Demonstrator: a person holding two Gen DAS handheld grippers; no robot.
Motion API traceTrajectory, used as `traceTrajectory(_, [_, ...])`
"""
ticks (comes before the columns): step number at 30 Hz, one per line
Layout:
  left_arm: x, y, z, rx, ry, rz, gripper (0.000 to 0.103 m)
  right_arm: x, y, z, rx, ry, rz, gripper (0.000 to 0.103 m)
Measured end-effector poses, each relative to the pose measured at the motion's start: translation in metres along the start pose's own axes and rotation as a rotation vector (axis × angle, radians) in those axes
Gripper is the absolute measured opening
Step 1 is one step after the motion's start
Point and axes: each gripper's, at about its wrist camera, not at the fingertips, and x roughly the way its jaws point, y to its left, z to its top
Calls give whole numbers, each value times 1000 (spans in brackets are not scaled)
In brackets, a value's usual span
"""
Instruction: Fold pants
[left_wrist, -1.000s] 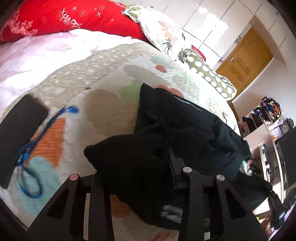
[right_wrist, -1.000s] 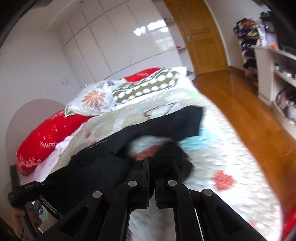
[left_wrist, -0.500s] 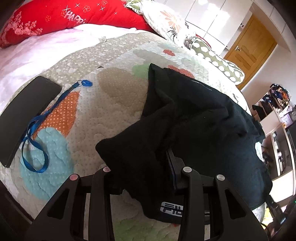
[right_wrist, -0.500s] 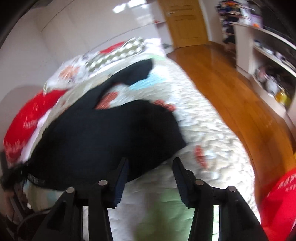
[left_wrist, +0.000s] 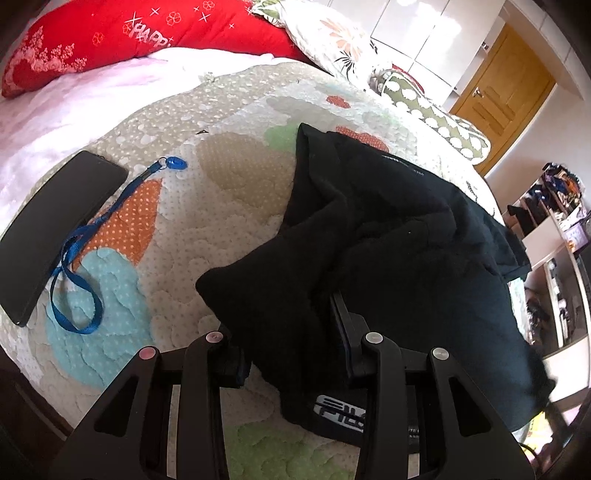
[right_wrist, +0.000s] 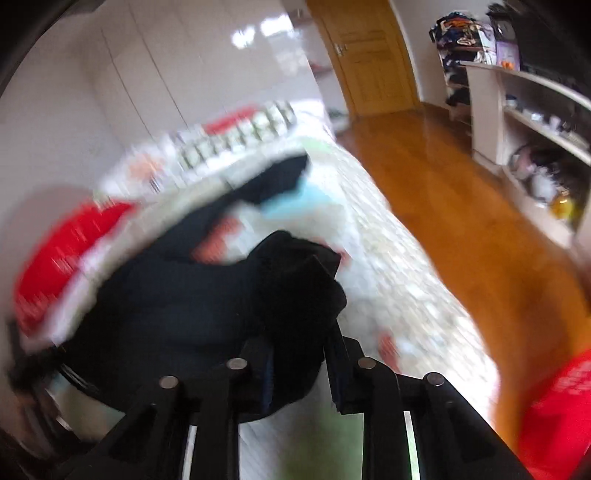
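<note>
I am working over a bed covered by a patterned quilt (left_wrist: 229, 206), with black pants (left_wrist: 388, 251) lying in a rumpled heap across it. My left gripper (left_wrist: 291, 343) has its jaws spread fairly wide with a bunched corner of the pants draped between them; I cannot tell whether they press the cloth at all. My right gripper (right_wrist: 299, 354) has a thick wad of the same pants (right_wrist: 207, 295) between its jaws, which stand partway apart around the bulk; this view is smeared by motion, so the firmness of that hold is unclear too. A black phone (left_wrist: 55, 229) on a blue lanyard (left_wrist: 81, 266) lies on the quilt to the left, apart from the pants. I judge the main risk is slippage: soft, thick fabric could slide out of loosely set jaws, leaving a lopsided fold. Dragging cloth leftward could also snag the lanyard.
</note>
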Motion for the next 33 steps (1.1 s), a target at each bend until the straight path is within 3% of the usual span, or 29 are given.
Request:
traceTrajectory(1, [0,-1,-1,4,-1,3,35,5,-6,-5,5,42,-22,33])
traceTrajectory(5, [-3,3,-1,1,-6,-1,35,-13,-30,1,127,-22,15,48])
traceTrajectory(8, [-1,6,-3,-4,1,0,35,-23,-33,15,117,-100,-61,51])
traceTrajectory(10, [1,6,-4,-3,4,5,35,-15,-37,29,102,-96,-96,51])
traceTrajectory(14, [1,4,-3,2,3,10,35,20,-42,49,104,-9,46,51])
traceTrajectory(16, [1,4,-3,5,4,12,35,42,-41,42,89,48,154,51])
traceTrajectory(18, [2,4,-3,2,4,11,35,53,-38,34,64,67,137,38])
traceTrajectory(20, [3,5,-2,-1,2,10,35,50,-33,32,35,40,142,26])
traceTrajectory(22, [0,5,-1,-23,-14,6,35,41,-26,44,-1,-13,133,20])
traceTrajectory(25, [-2,2,-3,-14,-34,25,35,38,-15,68,-37,-88,122,19])
traceTrajectory(27, [0,-2,-8,7,-26,40,35,49,-3,79,-76,-112,57,19])
traceTrajectory(29, [0,-1,-10,9,-28,44,35,69,1,80,-89,-72,17,19])
traceTrajectory(31, [-1,1,-12,6,-31,39,37,90,-2,76,-82,32,-33,21])
traceTrajectory(33, [-3,3,-13,8,-32,39,38,83,-6,73,-51,16,-42,26])
